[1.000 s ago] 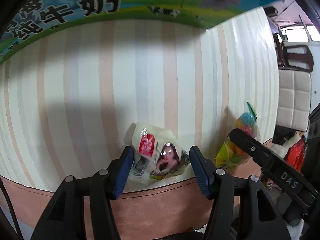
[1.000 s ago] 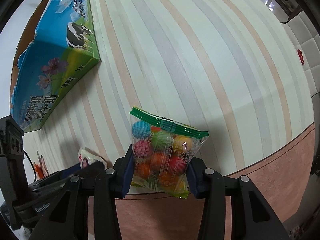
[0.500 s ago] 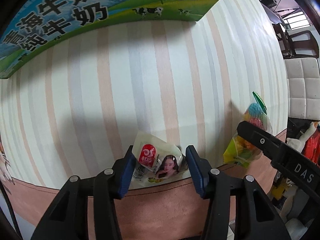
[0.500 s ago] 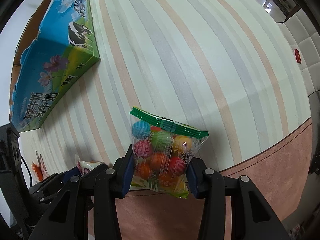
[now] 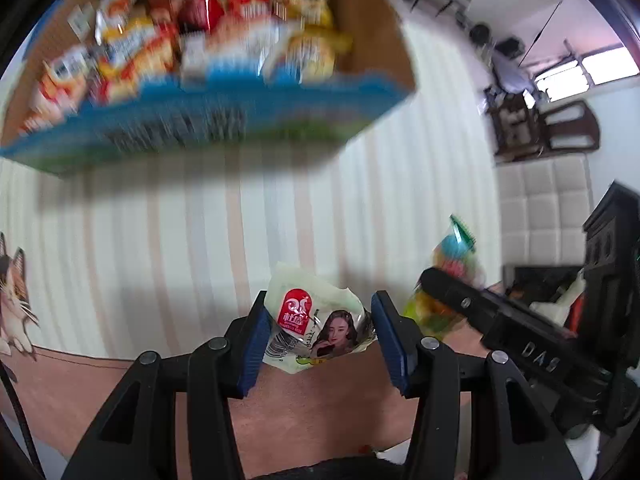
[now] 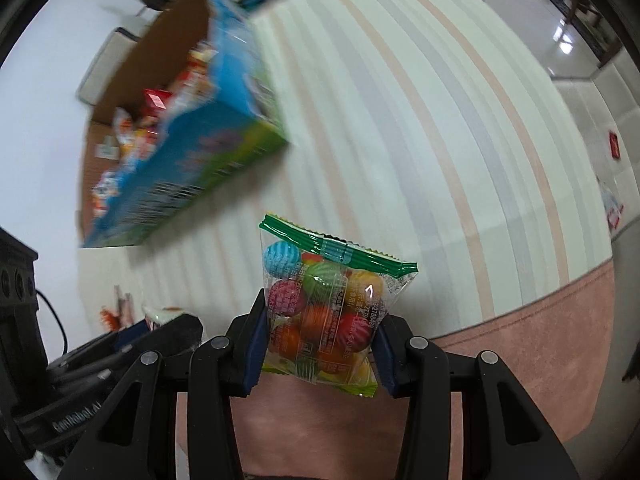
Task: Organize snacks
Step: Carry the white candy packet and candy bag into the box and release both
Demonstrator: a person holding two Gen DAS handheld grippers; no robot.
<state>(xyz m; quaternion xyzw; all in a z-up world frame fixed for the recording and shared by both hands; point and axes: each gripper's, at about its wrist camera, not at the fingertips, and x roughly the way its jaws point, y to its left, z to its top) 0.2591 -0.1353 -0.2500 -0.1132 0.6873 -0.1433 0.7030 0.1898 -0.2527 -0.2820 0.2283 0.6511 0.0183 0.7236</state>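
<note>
Left gripper [image 5: 318, 338] pinches a light, crinkly snack pouch [image 5: 314, 326] mid-body; right gripper [image 6: 320, 340] clamps a slippery candy-ball bag [image 6: 330, 308] low, seal above.

Home living room – striped tablecloth [image 6: 420, 140], padded white sofa [image 5: 544, 208], wooden chair [image 5: 560, 128] by window [image 5: 588, 74].

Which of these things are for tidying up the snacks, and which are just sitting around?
For the job:
- pale snack packet in the left gripper
- bag of coloured balls in the right gripper
- cardboard box of snacks

Just there:
- striped tablecloth
- wooden chair
</note>
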